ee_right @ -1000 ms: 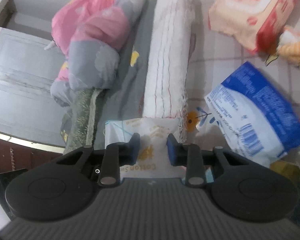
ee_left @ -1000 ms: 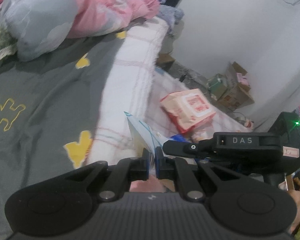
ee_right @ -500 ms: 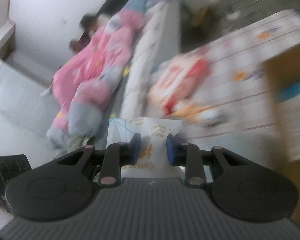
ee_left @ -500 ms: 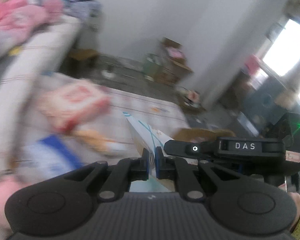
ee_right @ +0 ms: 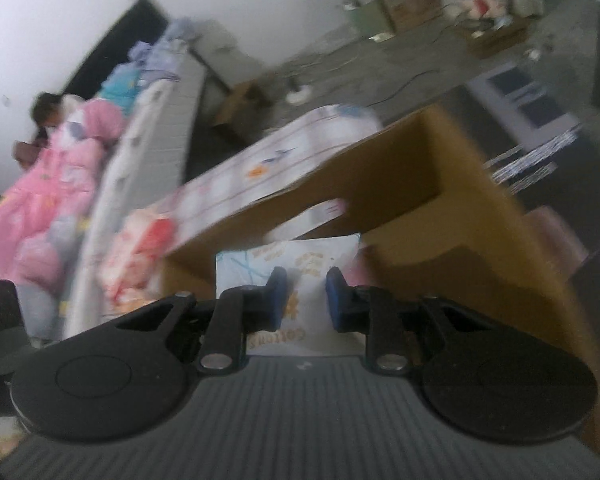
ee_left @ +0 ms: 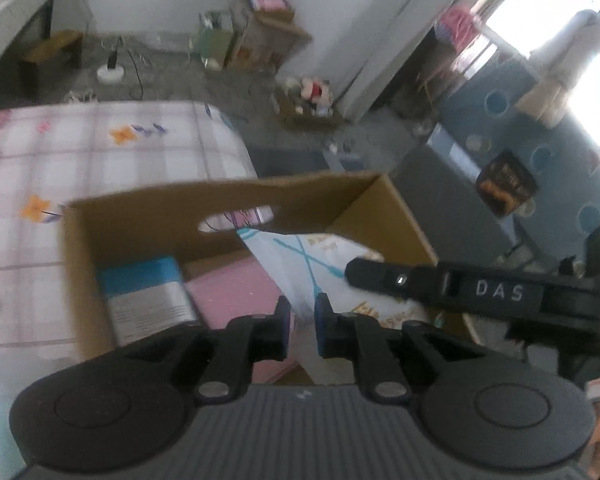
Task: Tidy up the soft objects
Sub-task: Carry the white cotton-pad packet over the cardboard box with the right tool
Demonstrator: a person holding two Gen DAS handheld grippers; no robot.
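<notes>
The step in hand looks like dropping the white tissue pack into the cardboard box on the bed. The pack hangs above the box's open top; the left gripper is opening off its edge, while the right gripper is closing on it. Next, I judge, lower and release it beside the blue pack.

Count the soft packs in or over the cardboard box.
3: blue-and-white pack at the left inside the box, pink pack beside it, white pack poised above them. More may hide underneath.
</notes>
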